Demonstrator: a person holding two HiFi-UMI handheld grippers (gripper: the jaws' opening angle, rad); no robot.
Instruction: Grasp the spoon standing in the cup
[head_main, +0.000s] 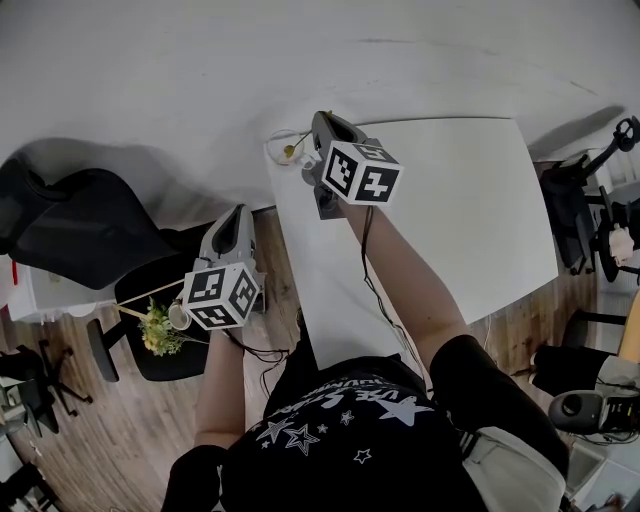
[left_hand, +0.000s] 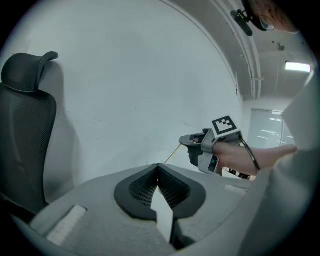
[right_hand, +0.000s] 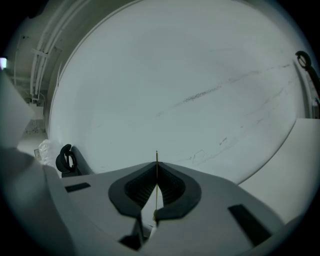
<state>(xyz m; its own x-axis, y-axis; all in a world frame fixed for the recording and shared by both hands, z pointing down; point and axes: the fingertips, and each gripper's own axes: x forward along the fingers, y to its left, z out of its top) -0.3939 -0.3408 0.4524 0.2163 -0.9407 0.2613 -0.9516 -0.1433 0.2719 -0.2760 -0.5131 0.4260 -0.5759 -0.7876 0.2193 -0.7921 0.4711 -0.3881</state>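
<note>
A clear glass cup (head_main: 281, 147) stands at the far left corner of the white table (head_main: 470, 220). The yellowish end of the spoon (head_main: 293, 152) shows at the cup's rim. My right gripper (head_main: 316, 135) hovers just beside and above the cup, shut on the spoon's thin golden handle (right_hand: 156, 175), which runs upright between its pads. From the left gripper view, the handle (left_hand: 172, 154) slants down-left out of the right gripper (left_hand: 184, 143). My left gripper (head_main: 232, 232) hangs off the table's left side, over the floor, shut (left_hand: 157, 168) with nothing in it.
A black office chair (head_main: 70, 225) stands at the left by the wall. A black stool (head_main: 165, 355) near the left gripper carries a small cup (head_main: 178, 317) and yellow-green flowers (head_main: 158, 332). More chairs (head_main: 580, 215) crowd the right side. A cable (head_main: 375, 285) trails across the table.
</note>
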